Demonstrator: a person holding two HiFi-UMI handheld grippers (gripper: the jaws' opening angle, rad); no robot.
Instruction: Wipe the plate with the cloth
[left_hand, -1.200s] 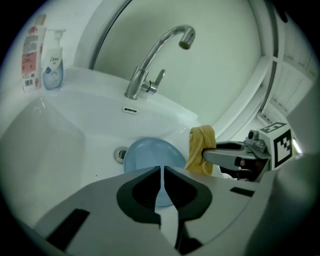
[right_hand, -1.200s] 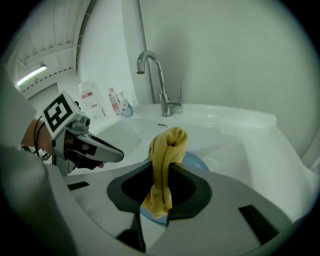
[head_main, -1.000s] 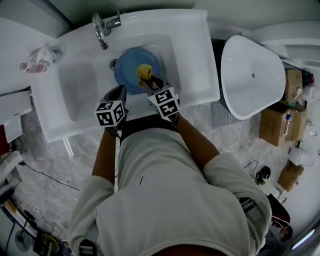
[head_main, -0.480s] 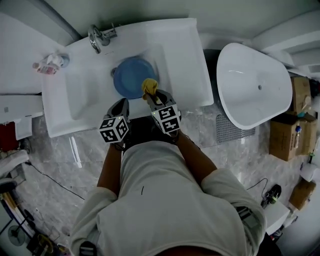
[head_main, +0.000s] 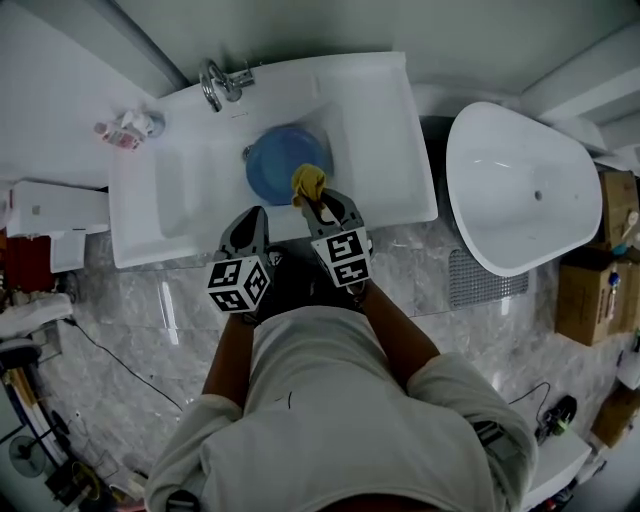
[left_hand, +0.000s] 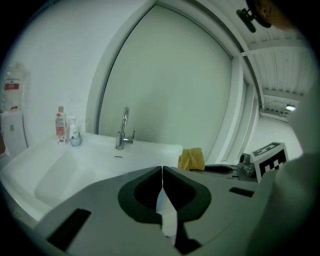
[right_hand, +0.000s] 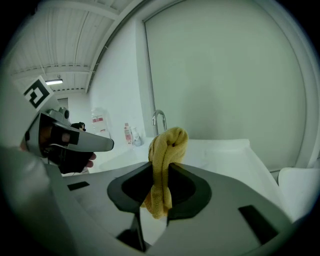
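Observation:
A blue plate (head_main: 280, 160) lies flat in the white sink basin (head_main: 190, 195) below the tap (head_main: 215, 85). My right gripper (head_main: 318, 202) is shut on a bunched yellow cloth (head_main: 307, 183), held over the plate's near edge; the cloth (right_hand: 165, 155) sticks up between its jaws in the right gripper view. My left gripper (head_main: 252, 222) hangs over the sink's front rim, left of the right one, shut with nothing in it; its jaw tips meet (left_hand: 162, 170) in the left gripper view. The plate is hidden in both gripper views.
Small bottles (head_main: 125, 128) stand on the counter at the sink's far left corner. A white bathtub (head_main: 520, 190) stands to the right, with cardboard boxes (head_main: 590, 285) beyond it. The floor is grey marble tile (head_main: 130, 340). A window wall rises behind the sink.
Both grippers have lifted and drawn back from the plate toward the sink's front rim. The cloth has come up off the plate with the right gripper.

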